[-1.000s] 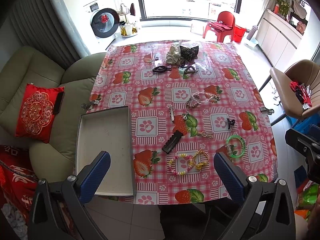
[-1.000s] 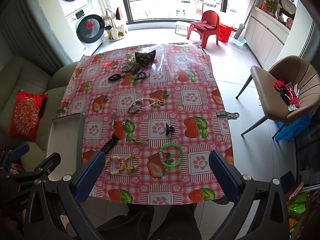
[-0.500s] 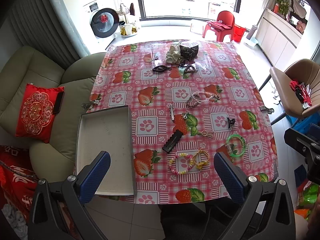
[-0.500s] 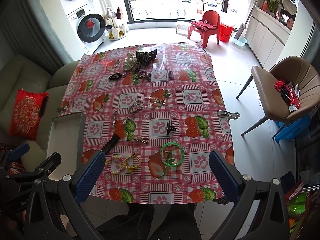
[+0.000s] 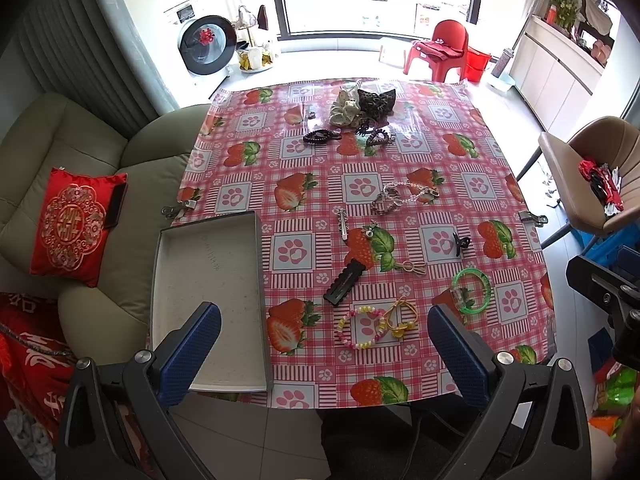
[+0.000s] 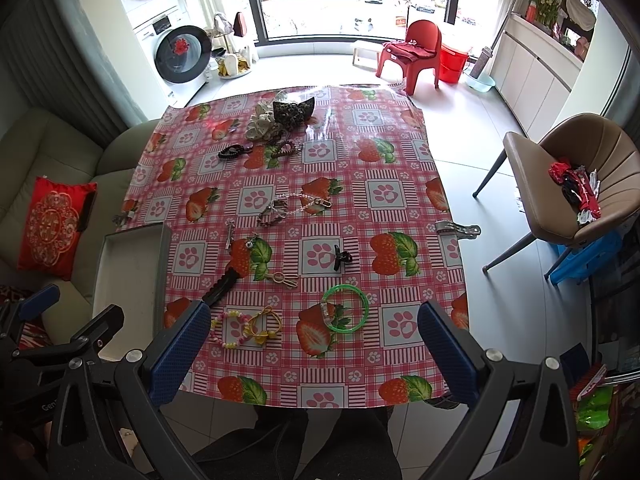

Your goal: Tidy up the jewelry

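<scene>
A shallow grey tray (image 5: pixel 208 252) lies empty at the bench's near left edge. Right of it lie a black comb clip (image 5: pixel 345 281), a pastel bead bracelet (image 5: pixel 362 328) touching yellow hair ties (image 5: pixel 402 317), and a green bangle (image 5: pixel 472 291); scrunchies (image 5: pixel 347 111) sit far.

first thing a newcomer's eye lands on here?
The loud pink strawberry-and-paw tablecloth, strewn with small jewelry and hair pieces; the green bangle near the front edge pops most. On the table's left edge sits an empty white tray. Both grippers, left and right, hang open above the near edge.
</scene>
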Tool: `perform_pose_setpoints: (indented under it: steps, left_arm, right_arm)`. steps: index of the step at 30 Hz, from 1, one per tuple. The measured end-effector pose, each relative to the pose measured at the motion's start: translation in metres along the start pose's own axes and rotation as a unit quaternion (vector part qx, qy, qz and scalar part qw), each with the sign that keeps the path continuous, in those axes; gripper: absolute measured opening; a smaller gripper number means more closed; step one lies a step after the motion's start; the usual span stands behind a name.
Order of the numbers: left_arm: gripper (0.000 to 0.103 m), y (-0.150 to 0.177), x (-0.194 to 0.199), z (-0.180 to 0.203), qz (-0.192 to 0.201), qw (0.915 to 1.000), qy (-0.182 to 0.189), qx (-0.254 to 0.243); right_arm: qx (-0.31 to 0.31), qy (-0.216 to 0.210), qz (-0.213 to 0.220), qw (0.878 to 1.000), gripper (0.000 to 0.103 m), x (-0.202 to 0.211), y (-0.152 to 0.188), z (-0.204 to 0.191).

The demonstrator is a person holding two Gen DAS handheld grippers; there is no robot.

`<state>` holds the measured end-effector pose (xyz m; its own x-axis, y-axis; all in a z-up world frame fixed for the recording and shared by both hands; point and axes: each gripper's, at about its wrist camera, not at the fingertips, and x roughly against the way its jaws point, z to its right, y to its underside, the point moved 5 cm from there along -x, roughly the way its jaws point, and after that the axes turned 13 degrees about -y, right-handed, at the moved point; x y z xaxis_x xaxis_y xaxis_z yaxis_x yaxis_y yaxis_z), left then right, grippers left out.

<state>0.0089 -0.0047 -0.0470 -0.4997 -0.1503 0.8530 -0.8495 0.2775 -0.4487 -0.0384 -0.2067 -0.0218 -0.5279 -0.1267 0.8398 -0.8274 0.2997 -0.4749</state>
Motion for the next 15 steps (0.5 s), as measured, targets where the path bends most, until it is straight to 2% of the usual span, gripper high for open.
perform_pose_setpoints:
  steps: [15]
  left_arm:
    - [0.103,-0.0015,0.0004,0.0032,-0.001,1.0000,-0.001,0.000]
  right_arm:
    - [0.001,0.001,-0.001,1.000,0.103,-0.0008,-0.0026,0.0008]
